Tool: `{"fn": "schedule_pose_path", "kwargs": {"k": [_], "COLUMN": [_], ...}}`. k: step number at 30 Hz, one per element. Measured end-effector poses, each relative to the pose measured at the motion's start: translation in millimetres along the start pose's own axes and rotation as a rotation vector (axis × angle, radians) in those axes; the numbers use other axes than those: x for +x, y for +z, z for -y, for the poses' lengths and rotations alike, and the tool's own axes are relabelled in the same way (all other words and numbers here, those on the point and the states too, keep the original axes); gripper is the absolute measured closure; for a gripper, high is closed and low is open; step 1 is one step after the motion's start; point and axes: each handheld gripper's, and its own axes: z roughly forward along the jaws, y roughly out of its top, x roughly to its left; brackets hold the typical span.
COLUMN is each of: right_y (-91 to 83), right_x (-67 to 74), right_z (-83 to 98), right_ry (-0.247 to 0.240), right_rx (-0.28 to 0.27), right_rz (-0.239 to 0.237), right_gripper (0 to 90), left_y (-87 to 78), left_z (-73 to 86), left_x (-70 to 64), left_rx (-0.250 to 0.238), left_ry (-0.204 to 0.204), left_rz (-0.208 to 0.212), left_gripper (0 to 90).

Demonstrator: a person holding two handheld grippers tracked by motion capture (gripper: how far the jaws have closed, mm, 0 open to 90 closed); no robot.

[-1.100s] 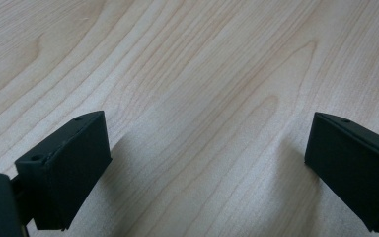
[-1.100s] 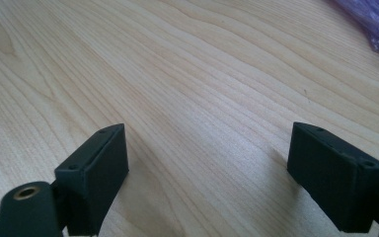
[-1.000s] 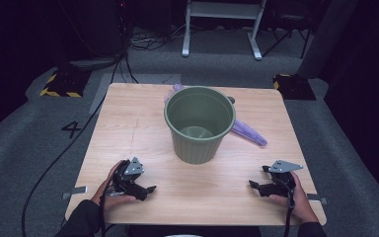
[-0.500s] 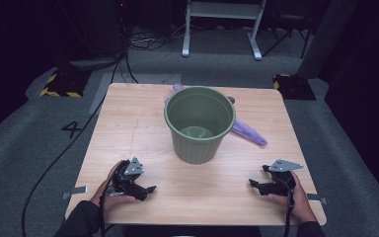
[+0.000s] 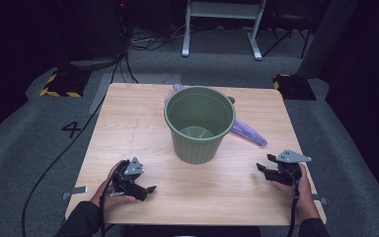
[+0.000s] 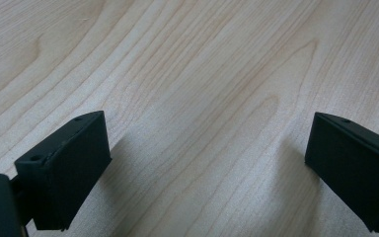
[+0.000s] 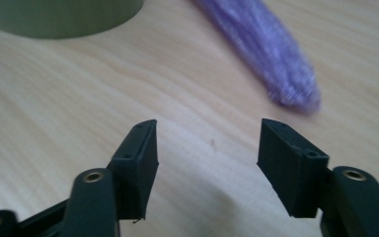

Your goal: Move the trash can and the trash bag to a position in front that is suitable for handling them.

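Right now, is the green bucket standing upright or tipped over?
Upright. In the high view the green bucket stands on its base on the table, mouth up.

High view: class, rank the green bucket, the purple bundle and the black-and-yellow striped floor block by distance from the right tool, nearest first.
1. The purple bundle: its near end lies on the table just up and left of the right tool.
2. The green bucket: mid-table, farther left.
3. The black-and-yellow striped floor block: on the floor beyond the table's far left corner.
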Motion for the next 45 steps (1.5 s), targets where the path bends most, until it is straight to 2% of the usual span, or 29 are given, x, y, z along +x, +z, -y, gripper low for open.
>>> {"fn": "schedule_pose_path", "kwargs": {"k": [7, 8, 11, 13, 18, 25, 26, 28, 30, 32, 33, 36, 37, 38, 42, 45], "right_y": [8.4, 14.5, 25.2, 31.6, 39.5, 47.8, 52.3, 58.0, 60.2, 60.4, 60.3, 60.2, 59.2, 58.7, 57.1, 52.7], "right_x": [-16.3, -23.8, -32.4, -39.7, -49.6, -50.1, -48.8, -47.8, -47.4, -47.5, -47.4, -46.5, -46.2, -46.1, -43.7, -35.7], "right_z": [-13.1, -15.3, -17.1, -17.8, -25.4, -37.8, -38.6, -37.3, -36.1, -35.4, -33.6, -31.5, -28.6, -27.4, -24.1, -20.6], "right_ry": [0.0, 0.009, 0.015, 0.041, 0.067, 0.04, 0.03, 0.014, 0.012, 0.018, 0.029, 0.021, 0.022, 0.03, 0.03, 0.024], "right_rx": [-0.015, -0.004, 0.028, 0.028, 0.026, 0.044, 0.062, 0.098, 0.105, 0.099, 0.094, 0.103, 0.096, 0.099, 0.104, 0.098], "right_rz": [0.051, 0.055, 0.072, 0.054, 0.065, 0.058, 0.068, 0.077, 0.069, 0.056, 0.014, -0.006, -0.022, -0.03, -0.031, -0.044], "right_gripper": [46.5, 45.0, 40.6, 40.5, 40.3, 52.8, 59.9, 66.0, 72.5, 72.9, 74.8, 79.3, 84.2, 85.4, 86.8, 88.3], "left_y": [0.0, 0.0, 0.0, 0.0, 0.0, 0.0, 0.0, 0.0, 0.0, 0.0, 0.0, 0.0, 0.0, 0.0, 0.0, 0.0], "left_z": [0.0, 0.0, 0.0, 0.0, 0.0, 0.0, 0.0, 0.0, 0.0, 0.0, 0.0, 0.0, 0.0, 0.0, 0.0, 0.0], "left_x": [0.0, 0.0, 0.0, 0.0, 0.0, 0.0, 0.0, 0.0, 0.0, 0.0, 0.0, 0.0, 0.0, 0.0, 0.0, 0.0], "left_rx": [0.0, 0.0, 0.0, 0.0, 0.0, 0.0, 0.0, 0.0, 0.0, 0.0, 0.0, 0.0, 0.0, 0.0, 0.0, 0.0], "left_ry": [-0.001, 0.0, 0.0, 0.0, 0.0, 0.0, 0.0, 0.0, 0.0, 0.0, 0.0, 0.0, 0.0, 0.0, 0.0, 0.0], "left_rz": [0.0, 0.0, 0.0, 0.0, 0.0, 0.0, 0.0, 0.0, 0.0, 0.0, 0.0, 0.0, 0.0, 0.0, 0.0, 0.0], "left_gripper": [3.1, 3.1, 3.1, 3.1, 3.0, 3.1, 3.1, 3.1, 3.1, 3.1, 3.1, 3.1, 3.1, 3.1, 3.0, 3.1]}}
